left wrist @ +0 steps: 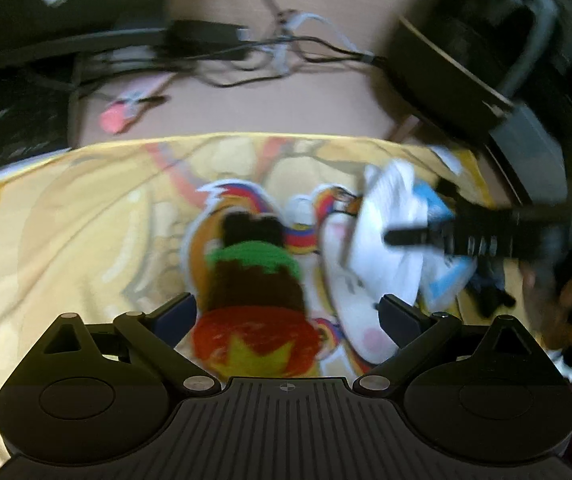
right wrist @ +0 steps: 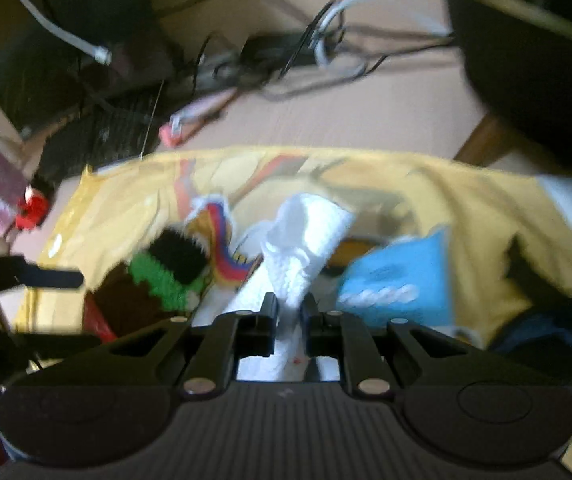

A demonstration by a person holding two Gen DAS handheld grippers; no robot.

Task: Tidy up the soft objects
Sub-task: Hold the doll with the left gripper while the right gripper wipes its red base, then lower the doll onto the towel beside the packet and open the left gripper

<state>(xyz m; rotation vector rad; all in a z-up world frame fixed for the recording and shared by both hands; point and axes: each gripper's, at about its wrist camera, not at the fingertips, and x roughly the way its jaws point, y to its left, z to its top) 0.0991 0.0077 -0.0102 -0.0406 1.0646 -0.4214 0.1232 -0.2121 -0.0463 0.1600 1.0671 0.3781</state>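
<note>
Right gripper (right wrist: 289,312) clamped on white sock (right wrist: 306,236); left gripper (left wrist: 286,312) wide open, empty, over striped knit sock (left wrist: 254,280). Lower straight, pinch mid-sock on yellow cloth (left wrist: 66,220).

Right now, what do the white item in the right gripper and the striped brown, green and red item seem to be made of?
The white item looks like soft terry or knitted cloth: matte, nubby, bunched where the pads pinch it. The striped brown, green and red item seems knitted yarn, fuzzy and dull with blocky colour edges, though blur leaves this uncertain.
</note>
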